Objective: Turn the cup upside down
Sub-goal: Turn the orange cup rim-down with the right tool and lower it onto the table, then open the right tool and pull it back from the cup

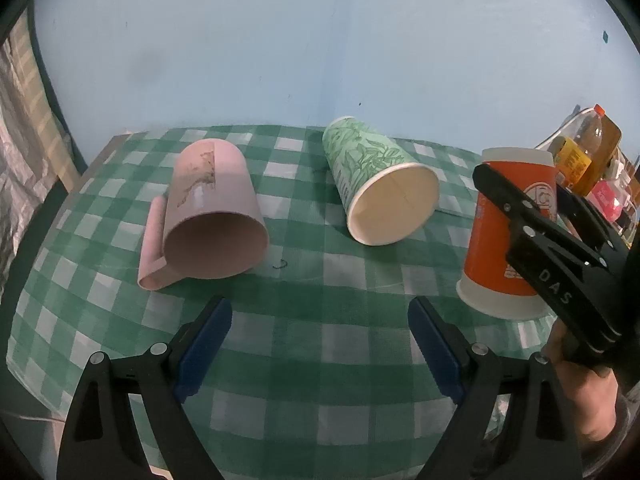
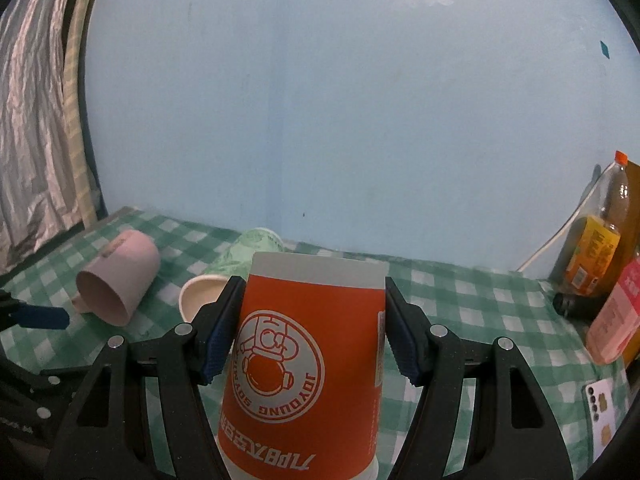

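Note:
An orange paper cup (image 2: 304, 360) stands upside down on the green checked tablecloth (image 1: 304, 340), its printing inverted. My right gripper (image 2: 310, 320) has a pad on each side of it, touching or nearly touching. The cup also shows at the right of the left wrist view (image 1: 500, 240), with the right gripper (image 1: 516, 208) around it. A pink mug (image 1: 212, 216) lies on its side at the left and a green patterned paper cup (image 1: 380, 184) lies on its side in the middle. My left gripper (image 1: 320, 336) is open and empty, in front of both.
Bottles and packets (image 2: 600, 264) stand at the right edge of the table by the blue wall. A phone (image 2: 600, 408) lies at the front right. A curtain (image 2: 36, 140) hangs at the left. The pink mug (image 2: 116, 280) and green cup (image 2: 240, 256) lie behind the orange cup.

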The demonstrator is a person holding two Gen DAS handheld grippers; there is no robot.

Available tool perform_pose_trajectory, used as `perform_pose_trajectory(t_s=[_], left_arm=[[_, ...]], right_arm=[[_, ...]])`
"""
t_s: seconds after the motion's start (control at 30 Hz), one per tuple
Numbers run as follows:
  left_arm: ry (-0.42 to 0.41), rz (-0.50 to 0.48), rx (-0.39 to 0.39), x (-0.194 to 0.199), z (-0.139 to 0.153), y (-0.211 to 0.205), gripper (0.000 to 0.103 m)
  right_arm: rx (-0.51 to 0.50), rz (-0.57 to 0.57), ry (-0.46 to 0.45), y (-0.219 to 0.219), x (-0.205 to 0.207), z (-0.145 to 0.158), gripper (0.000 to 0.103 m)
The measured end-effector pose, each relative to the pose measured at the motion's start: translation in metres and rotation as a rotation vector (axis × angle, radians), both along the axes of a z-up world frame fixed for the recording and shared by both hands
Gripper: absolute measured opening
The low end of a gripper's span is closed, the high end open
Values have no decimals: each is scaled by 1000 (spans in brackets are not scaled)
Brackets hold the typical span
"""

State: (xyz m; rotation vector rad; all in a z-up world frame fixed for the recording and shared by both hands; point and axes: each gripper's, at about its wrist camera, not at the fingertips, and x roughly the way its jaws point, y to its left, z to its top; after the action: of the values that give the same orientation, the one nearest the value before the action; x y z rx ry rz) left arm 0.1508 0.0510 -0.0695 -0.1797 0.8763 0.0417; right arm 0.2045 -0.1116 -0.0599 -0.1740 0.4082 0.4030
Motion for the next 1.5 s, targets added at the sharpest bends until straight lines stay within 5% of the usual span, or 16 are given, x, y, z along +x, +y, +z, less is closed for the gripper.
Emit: perform_pose_trajectory(t_s=[0.43,1.0,1.17,1.5], left_arm=[[-3,10,-1,-1,-2,-2,91],[-58,63,-15,-25,5,-11,91],[-72,73,-26,-29,7,-11,91],[-211,81,-15,-68,37,-23,97]], right_arm=[[-52,38,35,5,-7,-16,68],[31,40,90,-21,-26,-24,75],[52,41,44,-26,-36,-15,88],[124,50,-56,-50,-65,20,89]])
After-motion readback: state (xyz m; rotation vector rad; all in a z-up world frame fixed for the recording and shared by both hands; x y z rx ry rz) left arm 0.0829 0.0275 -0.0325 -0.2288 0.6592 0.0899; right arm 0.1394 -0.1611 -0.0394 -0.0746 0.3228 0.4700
